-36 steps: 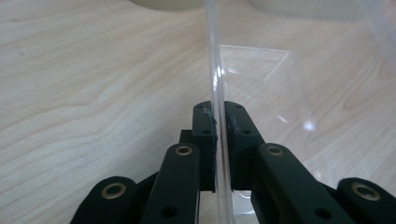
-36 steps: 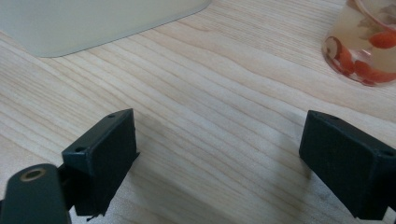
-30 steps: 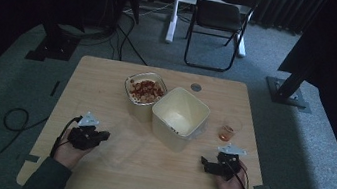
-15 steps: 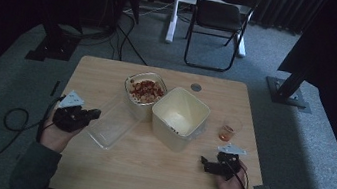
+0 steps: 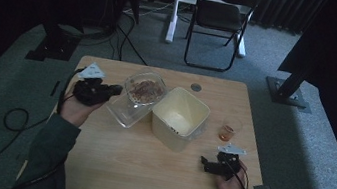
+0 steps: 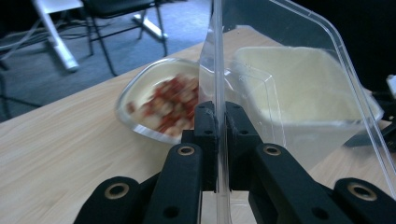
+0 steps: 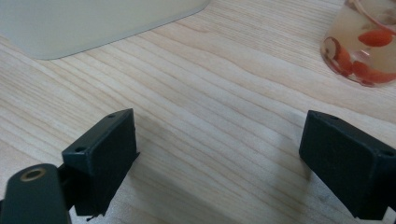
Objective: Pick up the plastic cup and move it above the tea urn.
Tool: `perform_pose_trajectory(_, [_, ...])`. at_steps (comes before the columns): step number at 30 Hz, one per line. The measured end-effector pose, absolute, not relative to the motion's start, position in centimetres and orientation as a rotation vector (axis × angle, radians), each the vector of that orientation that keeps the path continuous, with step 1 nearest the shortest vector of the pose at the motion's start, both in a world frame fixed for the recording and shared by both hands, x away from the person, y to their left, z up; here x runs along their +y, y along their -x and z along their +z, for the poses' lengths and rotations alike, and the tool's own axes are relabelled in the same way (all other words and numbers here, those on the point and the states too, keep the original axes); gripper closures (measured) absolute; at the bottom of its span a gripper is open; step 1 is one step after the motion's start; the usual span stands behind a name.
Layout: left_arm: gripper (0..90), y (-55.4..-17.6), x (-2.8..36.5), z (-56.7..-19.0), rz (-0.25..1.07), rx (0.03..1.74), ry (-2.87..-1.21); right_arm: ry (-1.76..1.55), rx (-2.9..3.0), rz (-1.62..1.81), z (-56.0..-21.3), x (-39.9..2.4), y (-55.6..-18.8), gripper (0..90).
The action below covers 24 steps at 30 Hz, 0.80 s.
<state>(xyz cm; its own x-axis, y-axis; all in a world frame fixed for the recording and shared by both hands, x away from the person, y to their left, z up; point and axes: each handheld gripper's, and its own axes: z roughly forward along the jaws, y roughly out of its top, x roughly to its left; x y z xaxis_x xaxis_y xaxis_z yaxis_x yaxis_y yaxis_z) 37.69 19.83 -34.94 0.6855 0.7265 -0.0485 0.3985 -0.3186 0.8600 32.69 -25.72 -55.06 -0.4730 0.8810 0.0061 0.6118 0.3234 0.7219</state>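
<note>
My left gripper point(image 5: 115, 88) is shut on the edge of a clear plastic lid point(image 5: 125, 113), held tilted on edge just left of a clear bowl of red and pale food pieces point(image 5: 145, 90). In the left gripper view the lid point(image 6: 289, 70) stands upright between the closed jaws, with the bowl point(image 6: 163, 102) behind it. A cream square container point(image 5: 181, 116) stands mid-table. My right gripper point(image 5: 204, 164) rests open near the front right, and in its own view point(image 7: 224, 158) only bare wood lies between the fingers.
A small glass with red bits in liquid point(image 5: 227, 131) stands just beyond the right gripper, and shows again as the glass point(image 7: 364, 46). A small round disc point(image 5: 196, 87) lies near the wooden table's point(image 5: 145, 172) far edge. A folding chair point(image 5: 218, 16) stands behind.
My left gripper has swung out to the left and then forward toward the bowl, carrying the clear lid with it. The right gripper has stayed in place.
</note>
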Motion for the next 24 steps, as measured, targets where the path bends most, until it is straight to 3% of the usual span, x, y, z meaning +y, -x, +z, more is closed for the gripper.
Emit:
perform_pose_trajectory(13, [85.5,-40.7,13.6,-34.5,0.294,0.787,-1.985,-1.322,2.207,0.946,-55.1,-25.7,-32.7,10.7])
perform_pose_trajectory(16, [69.3,-41.3,12.9,-34.6,0.232,0.764,-1.957,-1.322,2.206,0.946,-55.1,-25.7,-32.7,10.7])
perform_pose_trajectory(24, [61.4,-41.3,14.0,-34.0,0.226,0.768,-1.889,-1.323,2.206,0.946,-55.1,-25.7,-32.7,10.7])
